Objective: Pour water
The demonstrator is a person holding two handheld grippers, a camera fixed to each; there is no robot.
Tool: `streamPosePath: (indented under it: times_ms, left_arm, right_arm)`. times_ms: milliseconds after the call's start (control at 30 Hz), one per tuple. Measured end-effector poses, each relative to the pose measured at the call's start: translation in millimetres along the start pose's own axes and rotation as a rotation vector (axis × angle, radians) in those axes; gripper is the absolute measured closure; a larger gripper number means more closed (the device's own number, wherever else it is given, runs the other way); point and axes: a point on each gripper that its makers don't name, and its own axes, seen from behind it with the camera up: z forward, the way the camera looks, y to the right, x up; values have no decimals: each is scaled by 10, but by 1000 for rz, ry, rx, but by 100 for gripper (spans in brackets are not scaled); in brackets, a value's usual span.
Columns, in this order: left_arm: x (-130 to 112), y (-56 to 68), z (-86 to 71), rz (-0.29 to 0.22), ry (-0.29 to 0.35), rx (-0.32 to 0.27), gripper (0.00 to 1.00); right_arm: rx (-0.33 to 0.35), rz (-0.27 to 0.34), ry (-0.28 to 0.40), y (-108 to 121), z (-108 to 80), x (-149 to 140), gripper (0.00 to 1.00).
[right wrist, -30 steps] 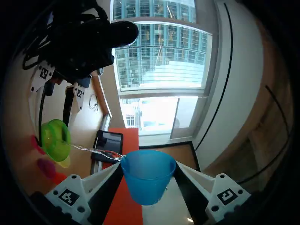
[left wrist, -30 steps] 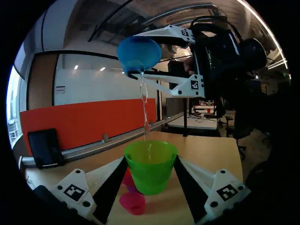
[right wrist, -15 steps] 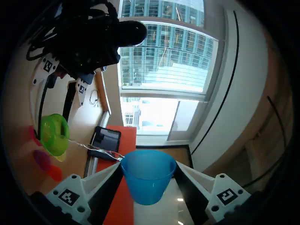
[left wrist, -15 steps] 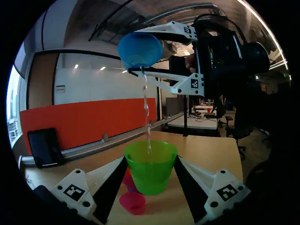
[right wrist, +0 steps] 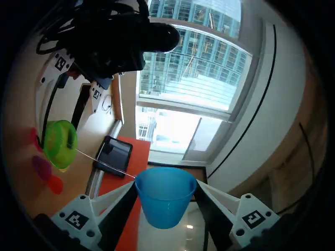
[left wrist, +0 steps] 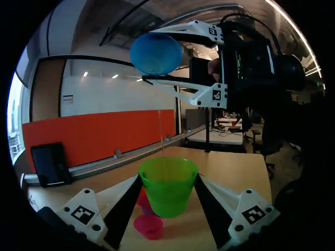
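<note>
Right hand-held gripper clamps the blue cup, tipped high up. A thin thread of water drops into the green cup, pinched by the left hand-held gripper over the surface. Light, slick, squashy plastic, I'd judge: grip mid-wall, gently.

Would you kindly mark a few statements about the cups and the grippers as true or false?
1. The left gripper holds the green cup. True.
2. The blue cup hangs below the green cup. False: the right gripper holds it tilted above the green cup.
3. A thin stream falls from the blue cup into the green cup. True.
4. The pink cup sits inside the green cup. False: it stands on the table.
</note>
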Motion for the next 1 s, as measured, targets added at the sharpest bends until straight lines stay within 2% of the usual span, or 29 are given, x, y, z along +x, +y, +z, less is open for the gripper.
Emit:
streamPosePath:
  times_ms: [267,367,467,667,1000]
  left_arm:
    - [15,-7,-6,0,4,2,15]
    - [13,-17,-13,-1,6,3,15]
    - [8,-26,-21,0,5,5,15]
    - [35,-35,-31,6,7,8,15]
    - [58,-41,-7,10,12,15,15]
  right_arm:
    - [2,-10,9,-11,7,56,8]
    - [1,2,7,-17,9,51,8]
    - [4,39,-1,-36,16,23,8]
    - [7,187,-6,-58,-7,-27,9]
    - [39,514,-25,-134,-89,-67,8]
